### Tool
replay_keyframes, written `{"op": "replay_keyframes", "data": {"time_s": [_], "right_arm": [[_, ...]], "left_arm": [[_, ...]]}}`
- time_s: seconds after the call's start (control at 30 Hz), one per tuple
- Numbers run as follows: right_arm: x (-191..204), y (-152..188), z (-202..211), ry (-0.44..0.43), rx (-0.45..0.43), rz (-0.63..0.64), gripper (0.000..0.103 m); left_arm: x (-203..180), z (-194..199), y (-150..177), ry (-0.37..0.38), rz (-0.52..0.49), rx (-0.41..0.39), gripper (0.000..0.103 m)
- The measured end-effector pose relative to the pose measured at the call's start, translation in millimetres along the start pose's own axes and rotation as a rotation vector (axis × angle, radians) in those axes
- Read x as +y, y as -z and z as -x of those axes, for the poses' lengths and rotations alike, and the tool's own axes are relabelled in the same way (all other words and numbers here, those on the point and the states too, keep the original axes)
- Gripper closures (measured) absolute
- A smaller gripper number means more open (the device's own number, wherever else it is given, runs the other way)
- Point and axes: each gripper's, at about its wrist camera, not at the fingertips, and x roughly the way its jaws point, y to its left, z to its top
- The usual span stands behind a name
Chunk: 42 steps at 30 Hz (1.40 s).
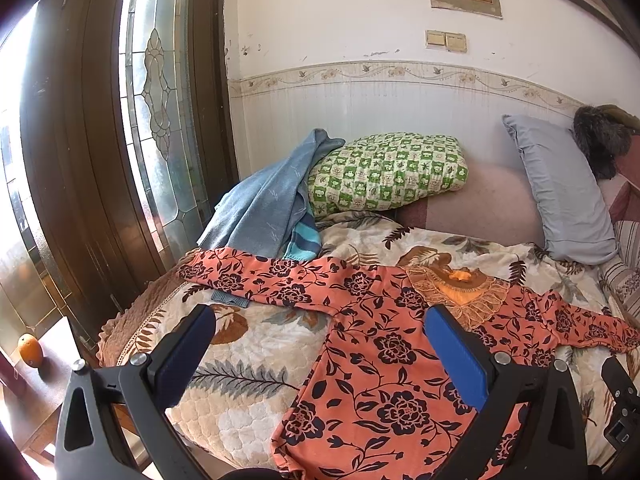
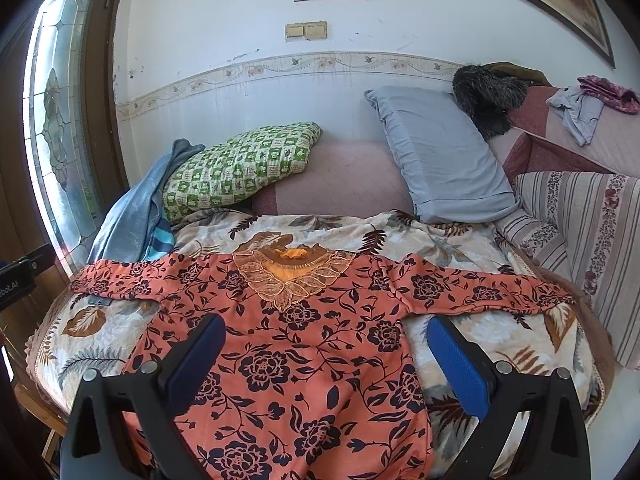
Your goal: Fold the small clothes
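An orange top with dark flower print (image 1: 384,344) (image 2: 304,352) lies spread flat, front up, on a leaf-patterned blanket (image 1: 248,344) (image 2: 472,332), both sleeves stretched out sideways and a lace collar (image 2: 290,276) at the neck. My left gripper (image 1: 320,320) hovers open over the top's left side and left sleeve, nothing between its blue pads. Over the top's lower right body and right armpit my right gripper (image 2: 326,330) hangs open too, holding nothing. The left sleeve end rests near the blanket's left edge.
Behind the top lie a blue towel (image 1: 260,204), a green checked pillow (image 1: 384,172) and a grey pillow (image 1: 560,188). A wooden door with leaded glass (image 1: 156,100) stands left. A striped sofa cushion (image 2: 580,248) is to the right. An orange fruit (image 1: 30,350) sits low left.
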Motion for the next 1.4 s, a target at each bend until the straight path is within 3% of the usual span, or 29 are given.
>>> {"op": "replay_keyframes", "data": {"time_s": [1.23,1.4], "right_arm": [[-9.7,6.9,-27.2,0.024,0.044,-0.020,0.001],[-47.5,6.5,-51.4,0.042,0.069,-0.086,0.001]], "left_arm": [[-10.1,-30.7,14.7,-0.017,-0.027,0.055,0.000],[-26.3,-67.5,15.0,0.057,-0.030,0.128,0.000]]}}
